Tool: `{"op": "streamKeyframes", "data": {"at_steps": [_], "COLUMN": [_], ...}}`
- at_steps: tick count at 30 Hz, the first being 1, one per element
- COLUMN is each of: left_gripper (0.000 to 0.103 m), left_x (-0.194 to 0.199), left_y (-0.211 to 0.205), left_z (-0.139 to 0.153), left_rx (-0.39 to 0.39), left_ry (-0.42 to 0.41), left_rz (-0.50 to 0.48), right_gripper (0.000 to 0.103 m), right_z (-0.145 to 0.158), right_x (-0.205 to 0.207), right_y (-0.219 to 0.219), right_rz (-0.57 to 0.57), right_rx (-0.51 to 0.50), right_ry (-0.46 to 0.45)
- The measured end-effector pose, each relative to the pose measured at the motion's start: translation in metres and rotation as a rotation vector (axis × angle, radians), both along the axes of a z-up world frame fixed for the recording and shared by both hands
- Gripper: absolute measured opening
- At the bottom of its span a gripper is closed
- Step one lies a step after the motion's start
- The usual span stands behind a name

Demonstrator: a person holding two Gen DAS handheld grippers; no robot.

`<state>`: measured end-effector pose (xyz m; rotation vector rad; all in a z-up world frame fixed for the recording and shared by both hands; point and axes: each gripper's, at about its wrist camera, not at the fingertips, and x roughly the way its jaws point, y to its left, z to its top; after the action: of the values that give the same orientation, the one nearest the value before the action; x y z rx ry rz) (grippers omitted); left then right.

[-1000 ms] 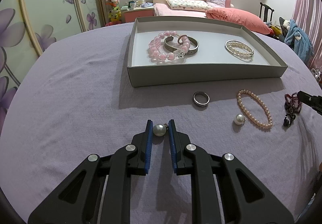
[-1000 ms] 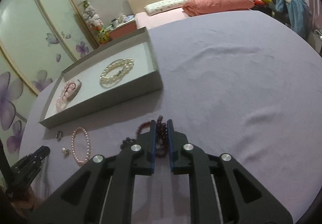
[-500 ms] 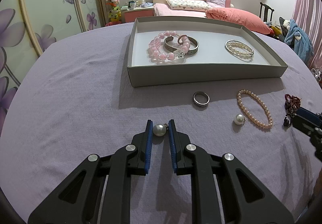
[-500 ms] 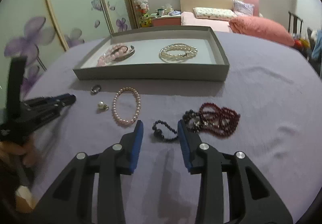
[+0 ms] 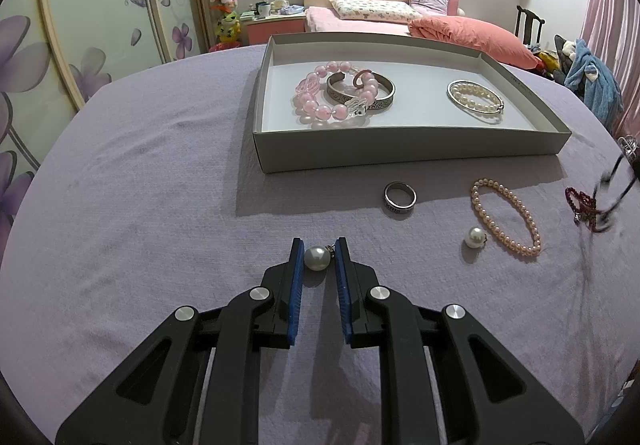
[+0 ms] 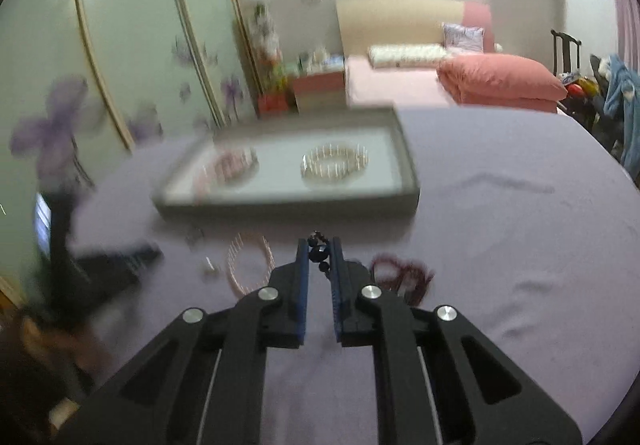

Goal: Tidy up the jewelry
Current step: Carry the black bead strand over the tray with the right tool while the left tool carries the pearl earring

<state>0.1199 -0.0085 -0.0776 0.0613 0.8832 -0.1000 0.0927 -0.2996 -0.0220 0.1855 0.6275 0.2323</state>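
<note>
My left gripper (image 5: pixel 319 257) is shut on a pearl earring (image 5: pixel 317 258) just above the purple cloth. My right gripper (image 6: pixel 319 251) is shut on a black bead bracelet (image 6: pixel 319 253) and holds it lifted above the cloth; the view is blurred. The grey tray (image 5: pixel 400 153) holds a pink bead bracelet (image 5: pixel 320 105), a silver bangle (image 5: pixel 384 95) and a pearl bangle (image 5: pixel 475 102). A silver ring (image 5: pixel 400 197), a second pearl earring (image 5: pixel 475 237), a pearl bracelet (image 5: pixel 505 221) and a dark red bead string (image 5: pixel 582 205) lie in front of the tray.
The cloth-covered table (image 5: pixel 140 185) is round. A bed with pink bedding (image 5: pixel 472 33) stands behind it. A wardrobe with flower doors (image 5: pixel 80 25) is at the left. A chair with clothes (image 5: pixel 592 85) is at the right.
My right gripper has closed on the black bead bracelet and lifted it off the cloth, moving fast. My left gripper has stayed still with the pearl earring.
</note>
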Motion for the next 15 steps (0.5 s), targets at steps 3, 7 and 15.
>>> {"op": "streamKeyframes", "data": {"at_steps": [3,7,15], "left_gripper": [0.017,0.017,0.017], "left_x": [0.0,0.0,0.0], "left_y": [0.0,0.0,-0.003], "left_z": [0.0,0.0,0.0], "left_rx": [0.0,0.001,0.019], "left_ry": [0.0,0.0,-0.002], "left_rz": [0.0,0.0,-0.001], "right_gripper": [0.011,0.011,0.011], "right_z": [0.02,0.029,0.008], "right_x": [-0.006,-0.009,-0.001], "right_y": [-0.009,-0.007,0.009], "right_rz": [0.049,0.074,0.057], "right_rx": [0.124,0.127,0.097], "right_ry": [-0.079,-0.124,-0.072]}}
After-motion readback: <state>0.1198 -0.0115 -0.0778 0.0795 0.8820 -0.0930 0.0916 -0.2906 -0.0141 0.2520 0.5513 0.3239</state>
